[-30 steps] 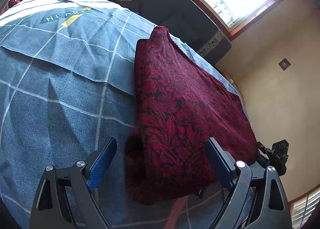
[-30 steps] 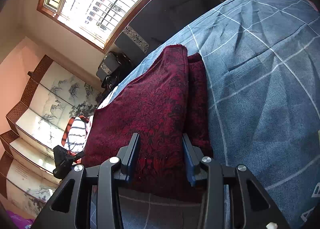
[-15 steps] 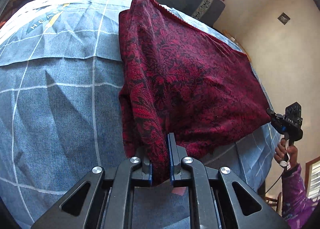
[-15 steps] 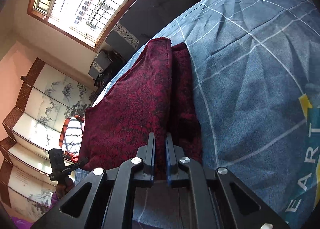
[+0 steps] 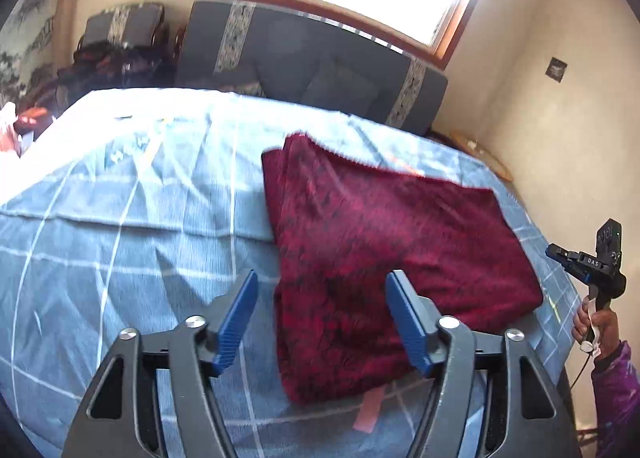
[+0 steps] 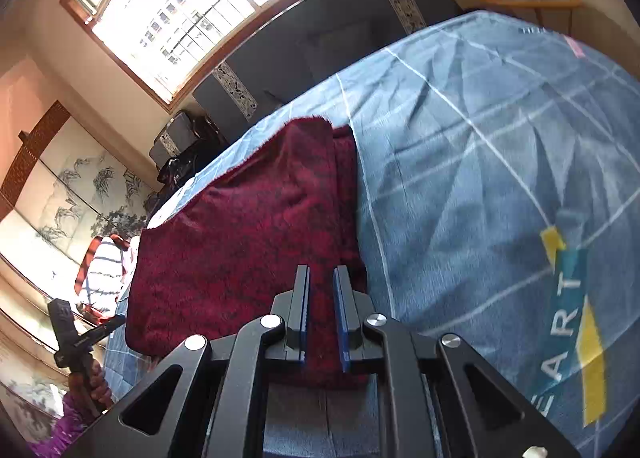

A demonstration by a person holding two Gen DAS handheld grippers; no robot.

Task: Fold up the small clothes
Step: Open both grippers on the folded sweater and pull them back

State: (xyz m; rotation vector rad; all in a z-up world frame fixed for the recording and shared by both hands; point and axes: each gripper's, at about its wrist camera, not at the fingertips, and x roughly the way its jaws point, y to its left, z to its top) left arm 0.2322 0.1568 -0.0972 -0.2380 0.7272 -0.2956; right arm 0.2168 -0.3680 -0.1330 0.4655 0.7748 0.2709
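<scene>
A dark red patterned cloth [image 5: 384, 258] lies folded flat on the blue checked bedspread [image 5: 120, 242]. My left gripper [image 5: 322, 322] is open and empty, raised just above the cloth's near left corner. In the right wrist view the cloth [image 6: 240, 234] lies to the front and left. My right gripper [image 6: 320, 314] stands over the cloth's near corner with its jaws a narrow gap apart and red cloth showing between them. The right gripper also shows at the far right of the left wrist view [image 5: 560, 254], and the left gripper at the lower left of the right wrist view [image 6: 114, 324].
A dark sofa [image 5: 304, 57] stands behind the bed under a bright window. Bags and a dark pile [image 5: 108, 61] lie at the back left. A striped garment [image 6: 104, 262] lies past the bed's edge. A pink tape strip [image 5: 368, 410] marks the bedspread.
My left gripper has opened, let go of the cloth and lifted back. The cloth now lies flat. My right gripper's jaws have parted slightly.
</scene>
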